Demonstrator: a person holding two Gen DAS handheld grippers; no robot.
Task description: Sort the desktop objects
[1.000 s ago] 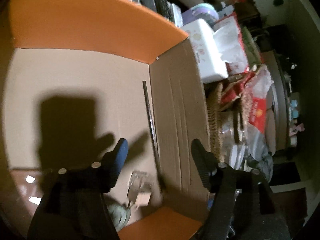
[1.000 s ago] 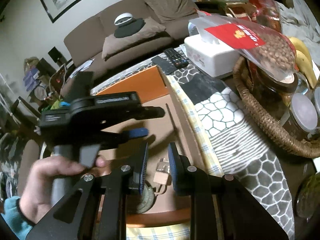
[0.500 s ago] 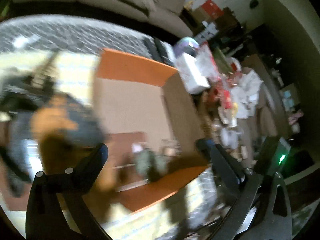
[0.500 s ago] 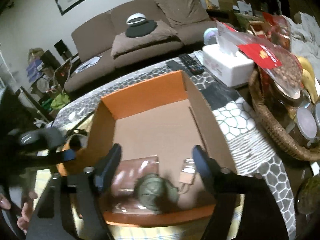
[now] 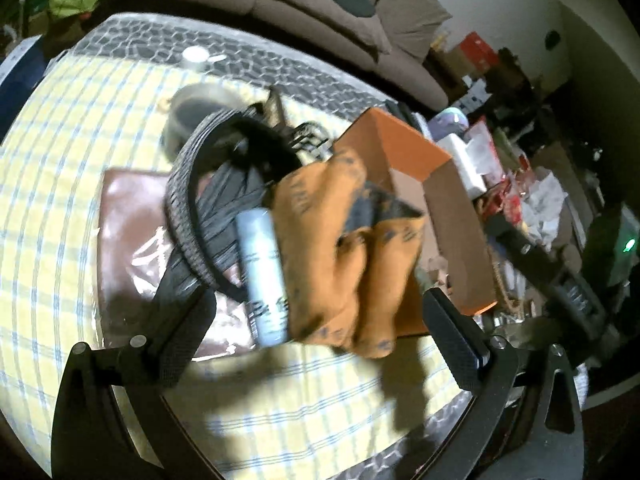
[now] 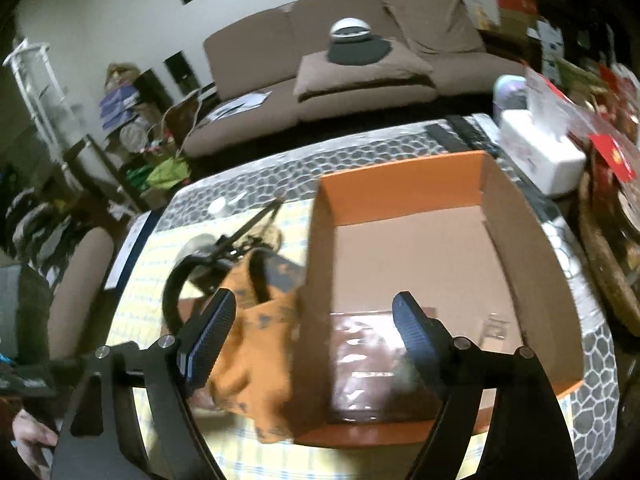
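The left gripper [image 5: 316, 336] is held wide open and empty. Just ahead, between its fingers, an orange cloth [image 5: 344, 248] is heaped beside a pale tube [image 5: 264, 276], whose long axis runs away from it. Beyond, rightward, the cardboard box [image 5: 448, 216] stands. The right gripper [image 6: 316, 340], also spread wide and empty, is poised over that box.
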